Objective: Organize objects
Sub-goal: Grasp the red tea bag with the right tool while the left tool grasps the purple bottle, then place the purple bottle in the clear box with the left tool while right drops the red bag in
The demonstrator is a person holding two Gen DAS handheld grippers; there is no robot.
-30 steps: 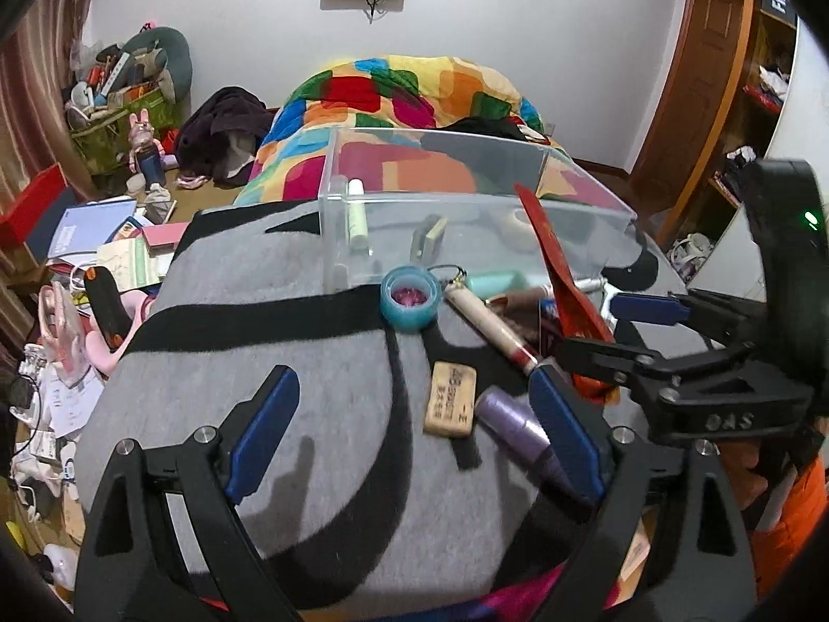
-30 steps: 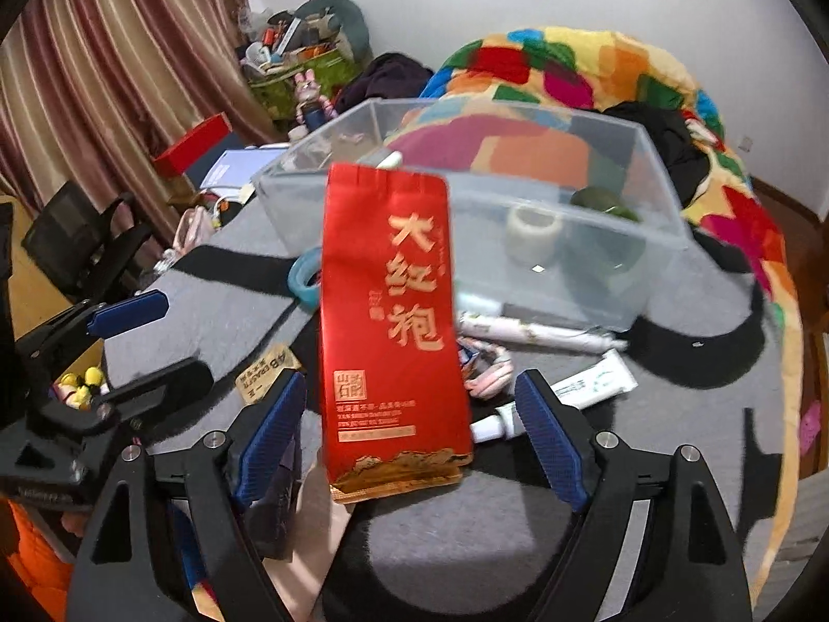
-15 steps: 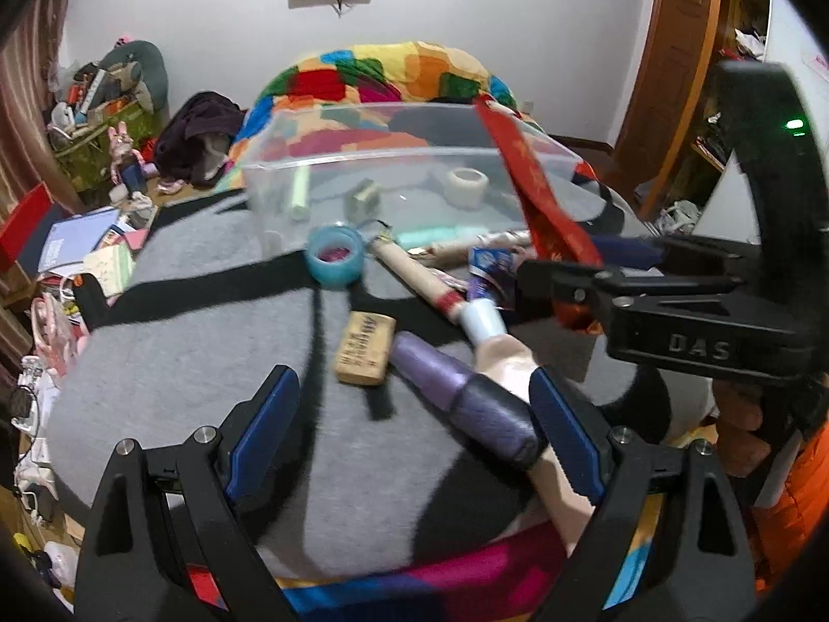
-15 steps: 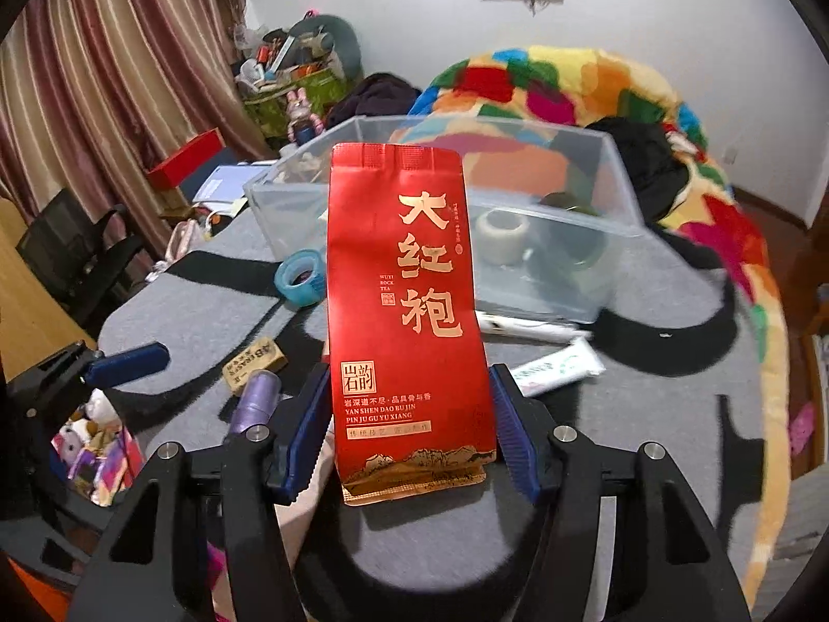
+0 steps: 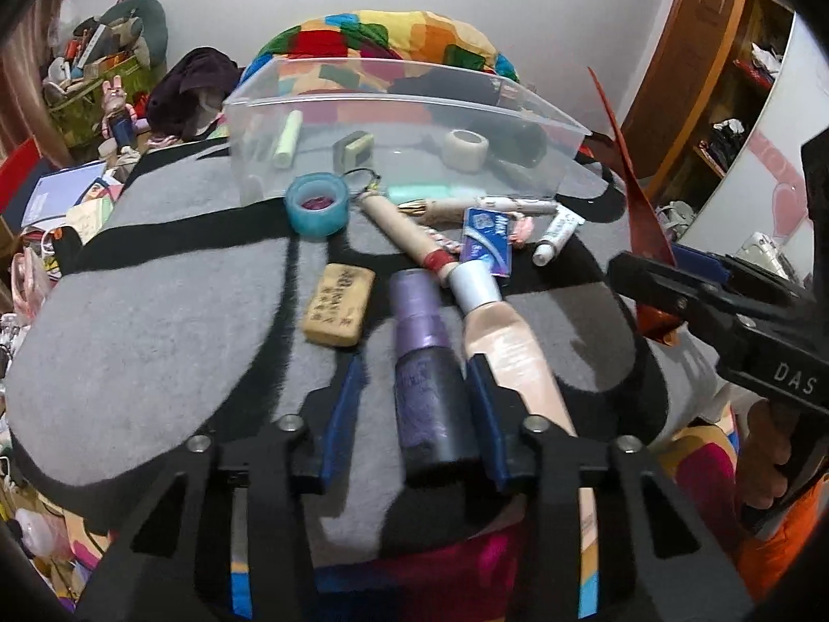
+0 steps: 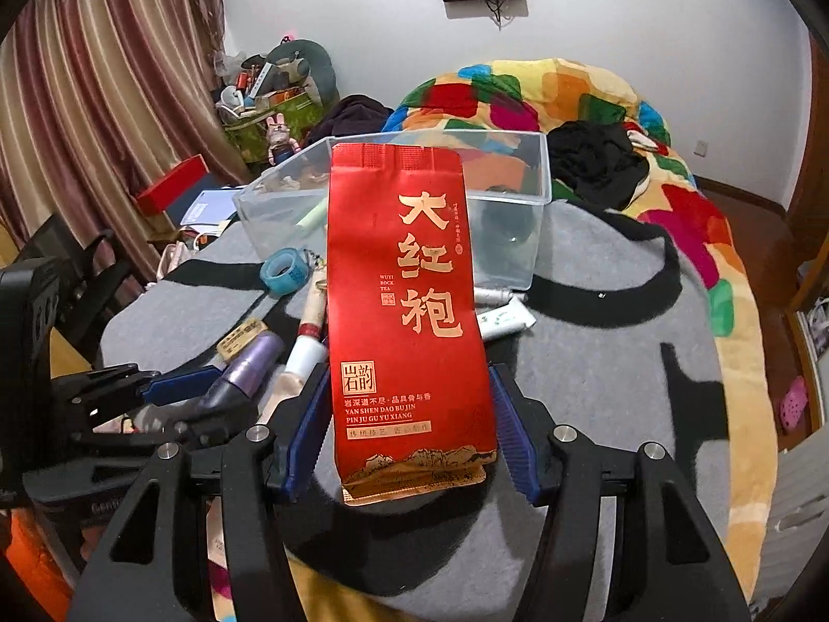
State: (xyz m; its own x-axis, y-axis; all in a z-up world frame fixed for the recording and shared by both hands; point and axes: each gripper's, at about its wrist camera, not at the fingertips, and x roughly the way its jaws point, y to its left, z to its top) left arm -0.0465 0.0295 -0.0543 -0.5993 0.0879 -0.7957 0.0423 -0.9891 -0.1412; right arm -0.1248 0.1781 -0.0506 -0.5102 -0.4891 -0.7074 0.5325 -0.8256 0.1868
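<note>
Left tongs [image 5: 417, 417] closed around purple bottle [image 5: 422, 363]; red pouch [image 6: 409, 321] reads "WUYI ROCK TEA".

Flat red foil tea pouch [image 6: 409, 321]: large gold characters "大红袍"; small "WUYI ROCK TEA"; boxed "山韵 / 石"; below, "YAN SHEN DAO BU JIN / PIN JU GU YU XIANG". Black plastic body of the right gripper [image 5: 668, 280]: white letters "DAS". Tan rectangular eraser-like block [image 5: 338, 305] and blue packet [image 5: 487, 239]: print too blurred to read.
</note>
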